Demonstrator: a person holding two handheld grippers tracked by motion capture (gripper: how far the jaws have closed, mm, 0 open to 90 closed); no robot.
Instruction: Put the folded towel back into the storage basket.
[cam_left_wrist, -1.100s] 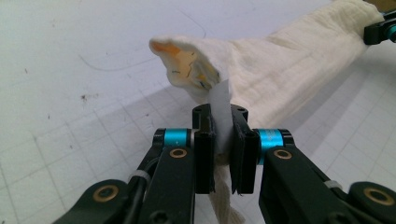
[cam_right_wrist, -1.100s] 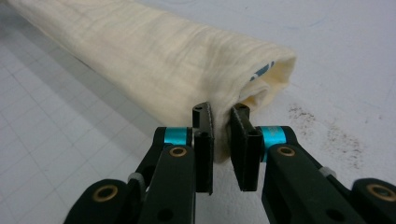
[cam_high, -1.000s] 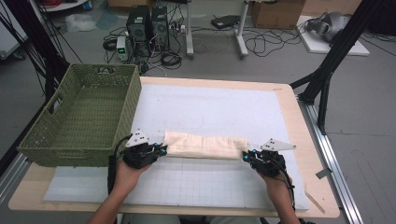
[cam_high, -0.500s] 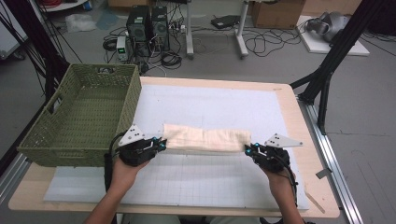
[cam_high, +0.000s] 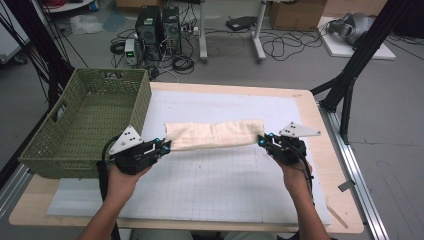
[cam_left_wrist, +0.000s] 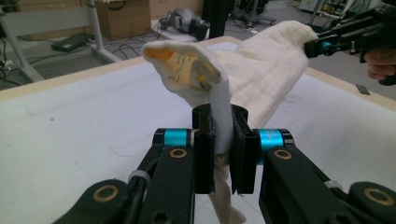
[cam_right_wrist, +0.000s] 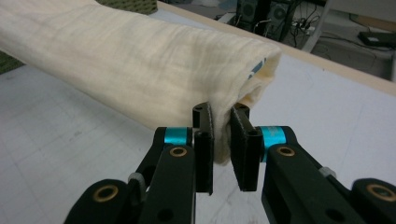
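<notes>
Here a folded cream cloth (cam_high: 212, 135) hangs stretched between the two grippers above the white gridded mat (cam_high: 210, 180) on the bench (cam_high: 320, 107). The left gripper (cam_high: 166, 145) has its jaws clenched on the cloth's left end, just beside the green wicker basket (cam_high: 85, 125). The right gripper (cam_high: 262, 141) has its jaws clamped on the right end. In the left gripper view, an orange and blue print shows inside the fold (cam_left_wrist: 187, 70). Both hands come in from the near edge.
</notes>
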